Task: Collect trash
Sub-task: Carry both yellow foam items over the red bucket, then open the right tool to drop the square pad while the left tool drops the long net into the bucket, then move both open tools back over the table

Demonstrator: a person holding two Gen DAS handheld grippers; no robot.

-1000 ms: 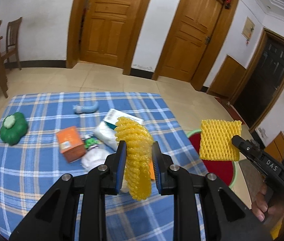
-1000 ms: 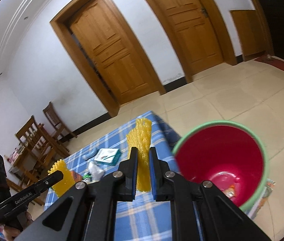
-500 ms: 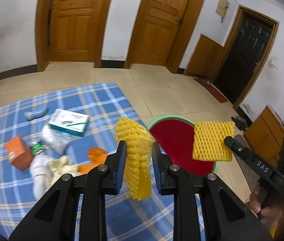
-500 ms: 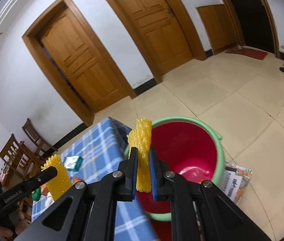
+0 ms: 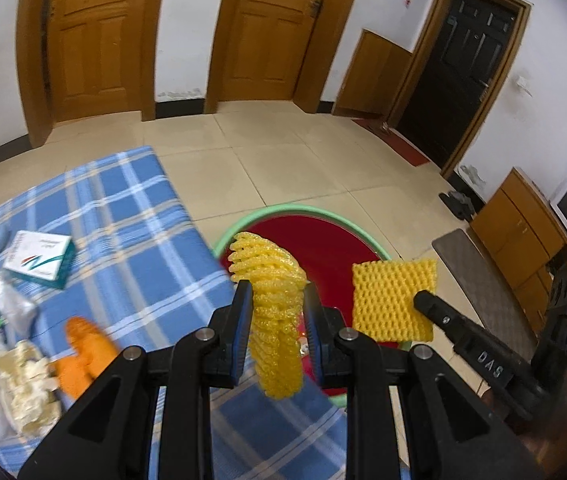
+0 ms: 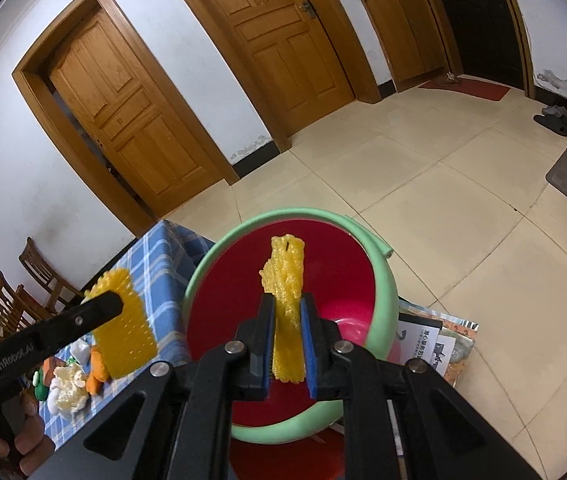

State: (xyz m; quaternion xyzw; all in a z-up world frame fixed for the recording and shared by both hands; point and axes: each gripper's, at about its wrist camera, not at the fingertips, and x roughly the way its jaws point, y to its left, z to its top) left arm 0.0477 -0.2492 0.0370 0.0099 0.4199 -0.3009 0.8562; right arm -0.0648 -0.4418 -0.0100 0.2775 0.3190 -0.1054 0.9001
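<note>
My left gripper [image 5: 277, 312] is shut on a yellow foam fruit net [image 5: 273, 292], held over the table's right edge beside the bin. My right gripper [image 6: 286, 328] is shut on a second yellow foam net [image 6: 287, 280], held above the open mouth of the red bin with a green rim [image 6: 383, 280]. The bin [image 5: 283, 216] stands on the floor against the table. In the left wrist view the right gripper's net [image 5: 393, 296] hangs over the bin. In the right wrist view the left gripper's net [image 6: 123, 328] shows at the left.
The blue checked tablecloth [image 5: 123, 240] carries a white and green box [image 5: 39, 254], crumpled white wrappers [image 5: 15, 364], an orange peel [image 5: 83, 348] and a silver packet [image 5: 11, 300]. Magazines [image 6: 435, 340] lie beside the bin. Wooden chairs [image 6: 35, 276] stand far left.
Both grippers have swung right from over the table toward the bin, each still holding its net. The right gripper's net is now over the bin's opening.
</note>
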